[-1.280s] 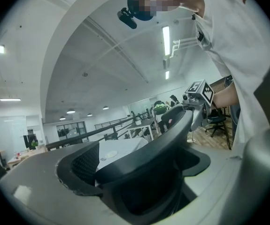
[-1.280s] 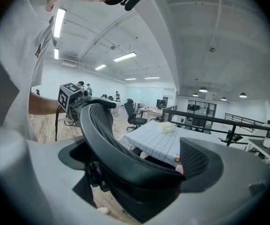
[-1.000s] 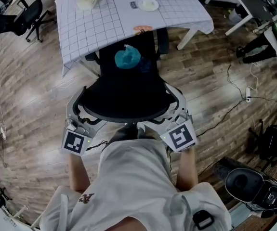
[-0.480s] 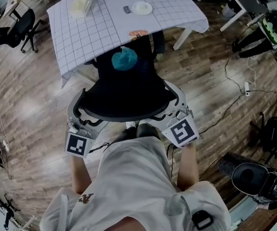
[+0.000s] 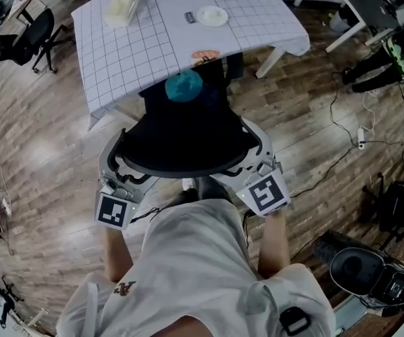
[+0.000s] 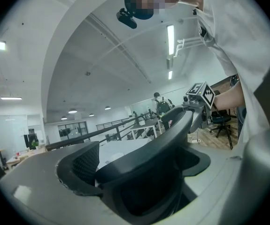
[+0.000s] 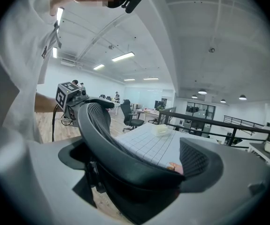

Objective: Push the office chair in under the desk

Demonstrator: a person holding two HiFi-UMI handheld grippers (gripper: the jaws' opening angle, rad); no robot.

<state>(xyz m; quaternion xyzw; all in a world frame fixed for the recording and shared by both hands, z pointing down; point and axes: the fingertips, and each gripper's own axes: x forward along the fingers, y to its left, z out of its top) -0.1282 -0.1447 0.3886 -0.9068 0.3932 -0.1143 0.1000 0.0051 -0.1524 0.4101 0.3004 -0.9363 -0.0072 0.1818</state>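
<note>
Two grips carry this push: the left gripper (image 5: pixel 119 181) and the right gripper (image 5: pixel 259 166) each have their jaws pinched on the top rim of the backrest (image 5: pixel 184 166), one at each corner, and both gripper views show the rim running between the jaws; the office chair (image 5: pixel 187 128) stands right in front of us, the front of its seat already under the near edge of the desk (image 5: pixel 131 51), with a teal object (image 5: pixel 185 86) lying on the seat; we judge the push partly done. To do it well we should press both corners forward evenly, so the chair rolls straight and does not swivel; we should hold it square to the desk edge, since a skewed chair could catch there; we should go slowly, so the teal object is not shaken off and nothing on the desk is jolted; we should stop once the backrest comes near the desk edge.
</note>
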